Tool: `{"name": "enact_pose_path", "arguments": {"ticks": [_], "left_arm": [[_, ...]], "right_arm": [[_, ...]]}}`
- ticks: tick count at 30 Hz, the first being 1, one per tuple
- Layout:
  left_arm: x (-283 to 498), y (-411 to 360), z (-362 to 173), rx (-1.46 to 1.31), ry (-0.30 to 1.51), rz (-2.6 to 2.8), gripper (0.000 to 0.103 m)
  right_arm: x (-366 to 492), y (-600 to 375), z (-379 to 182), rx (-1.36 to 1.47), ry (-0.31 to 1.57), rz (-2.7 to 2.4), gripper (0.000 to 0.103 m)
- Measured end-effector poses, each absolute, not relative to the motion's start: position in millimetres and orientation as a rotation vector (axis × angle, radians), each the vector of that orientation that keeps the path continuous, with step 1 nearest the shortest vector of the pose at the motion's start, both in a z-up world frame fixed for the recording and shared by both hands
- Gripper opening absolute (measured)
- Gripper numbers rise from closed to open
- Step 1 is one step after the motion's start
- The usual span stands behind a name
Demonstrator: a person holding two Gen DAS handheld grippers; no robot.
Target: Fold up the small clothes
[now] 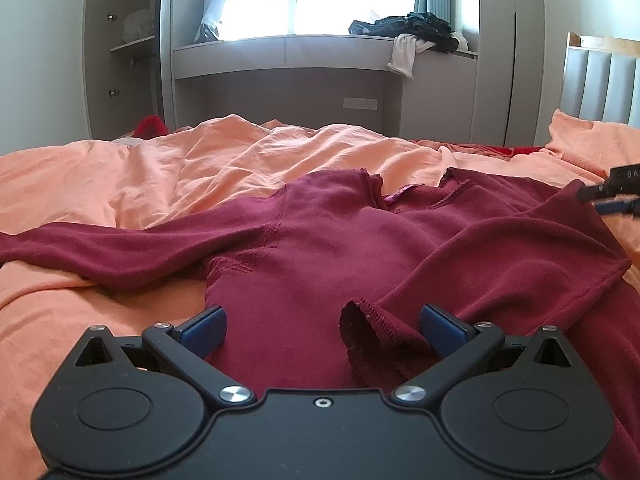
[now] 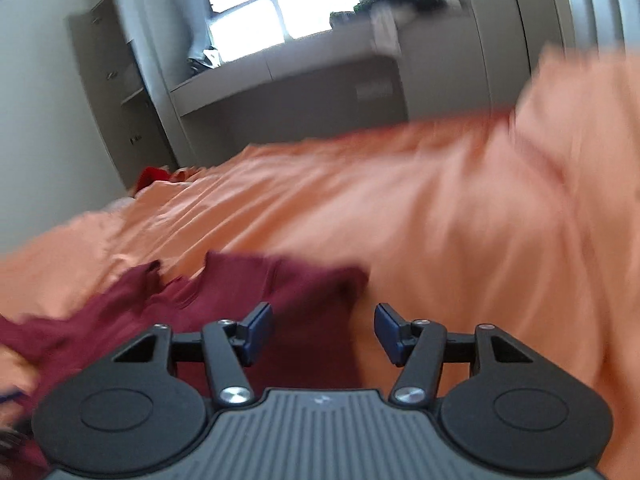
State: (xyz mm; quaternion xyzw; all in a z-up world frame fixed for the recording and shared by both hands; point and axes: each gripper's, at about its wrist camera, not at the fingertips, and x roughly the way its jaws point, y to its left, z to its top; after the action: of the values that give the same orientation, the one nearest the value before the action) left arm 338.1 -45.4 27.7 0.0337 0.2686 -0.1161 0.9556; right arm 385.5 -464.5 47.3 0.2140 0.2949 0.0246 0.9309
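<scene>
A dark red long-sleeved top (image 1: 320, 240) lies spread on the orange bedsheet (image 1: 120, 168). One sleeve stretches out to the left, and the other is folded in over the body, its cuff (image 1: 368, 332) lying near me. My left gripper (image 1: 323, 326) hovers low over the top's hem, open, and the cuff sits between its blue pads untouched. My right gripper (image 2: 323, 330) is open with nothing between its fingers, over the top's right edge (image 2: 240, 292); that view is blurred. Its tip (image 1: 616, 192) shows at the right edge of the left wrist view.
A grey window bench (image 1: 320, 52) with a pile of dark and white clothes (image 1: 420, 36) stands beyond the bed. A tall grey cupboard (image 1: 124, 48) is at the left, a padded headboard (image 1: 600, 80) at the right. A red item (image 1: 150, 126) lies at the bed's far left.
</scene>
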Motion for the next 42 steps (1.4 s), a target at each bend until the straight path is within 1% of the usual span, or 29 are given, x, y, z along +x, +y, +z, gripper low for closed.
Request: {"name": "enact_pose_path", "arguments": {"ticks": [6,8,9,10,12,13,17,20,21,22,23,24,25,26,28,29,31,32,35,37,40,42], "left_arm": [[338.0,-45.4,27.7,0.07,0.546,-0.236,0.103],[338.0,-45.3,27.6,0.068,0.548,-0.238,0.103],[338.1,-45.0,27.4,0.068,0.549,-0.238,0.103],[337.9,-45.0,27.2,0.067,0.55,-0.239,0.103],[338.1,-42.8,27.0,0.064,0.553,-0.242,0.103],[338.0,-42.9,27.2,0.064,0.554,-0.242,0.103],[337.9,-42.2,26.9,0.068,0.557,-0.243,0.103],[338.8,-42.5,27.3,0.068,0.56,-0.243,0.103],[339.0,-42.5,27.6,0.069,0.56,-0.243,0.103],[338.7,-43.7,27.4,0.071,0.56,-0.242,0.103],[338.7,-43.7,27.4,0.072,0.559,-0.242,0.103],[338.7,-42.6,27.2,0.074,0.558,-0.243,0.103],[338.8,-44.0,26.8,0.075,0.558,-0.243,0.103],[338.9,-42.6,26.3,0.073,0.557,-0.245,0.103],[339.2,-43.7,26.9,0.07,0.559,-0.247,0.103],[339.9,-42.2,26.8,0.063,0.56,-0.25,0.103],[340.6,-40.7,26.4,0.049,0.566,-0.256,0.103],[341.4,-39.6,26.0,0.042,0.568,-0.258,0.103],[340.0,-38.8,25.1,0.037,0.568,-0.259,0.103],[339.3,-38.6,24.8,0.041,0.564,-0.257,0.103],[336.2,-36.0,25.6,0.04,0.55,-0.25,0.103],[331.6,-31.7,28.6,0.028,0.53,-0.241,0.103]], "right_arm": [[411.3,-467.5,36.6,0.547,0.541,0.021,0.061],[417.7,-468.8,38.3,0.558,0.516,-0.017,0.044],[418.8,-469.1,39.6,0.555,0.508,-0.032,0.024],[419.7,-468.6,43.2,0.545,0.493,-0.037,0.02],[418.3,-463.3,51.5,0.476,0.457,-0.047,0.015],[416.8,-458.2,56.3,0.412,0.443,-0.06,0.014],[414.7,-428.0,71.4,0.023,0.409,-0.149,0.011],[420.3,-427.4,62.7,-0.026,0.452,-0.169,0.009],[420.5,-428.9,60.3,-0.017,0.453,-0.178,0.009],[419.1,-429.8,59.1,-0.01,0.44,-0.191,0.005],[416.3,-431.5,58.8,-0.001,0.424,-0.211,0.005],[411.4,-433.3,58.3,0.02,0.413,-0.23,0.007],[406.0,-437.6,59.1,0.052,0.404,-0.239,0.018],[401.1,-439.8,59.6,0.073,0.402,-0.233,0.027],[383.7,-438.2,60.2,0.097,0.398,-0.17,0.053],[376.5,-435.6,60.1,0.101,0.404,-0.13,0.058],[360.4,-429.8,59.2,0.121,0.419,-0.059,0.072],[353.6,-425.4,55.7,0.121,0.432,-0.038,0.073],[348.6,-414.2,41.0,0.067,0.477,-0.061,0.074],[355.1,-411.9,26.3,0.021,0.51,-0.138,0.078],[355.8,-417.1,10.4,0.047,0.494,-0.201,0.084],[346.4,-424.9,7.8,0.104,0.464,-0.217,0.086]]}}
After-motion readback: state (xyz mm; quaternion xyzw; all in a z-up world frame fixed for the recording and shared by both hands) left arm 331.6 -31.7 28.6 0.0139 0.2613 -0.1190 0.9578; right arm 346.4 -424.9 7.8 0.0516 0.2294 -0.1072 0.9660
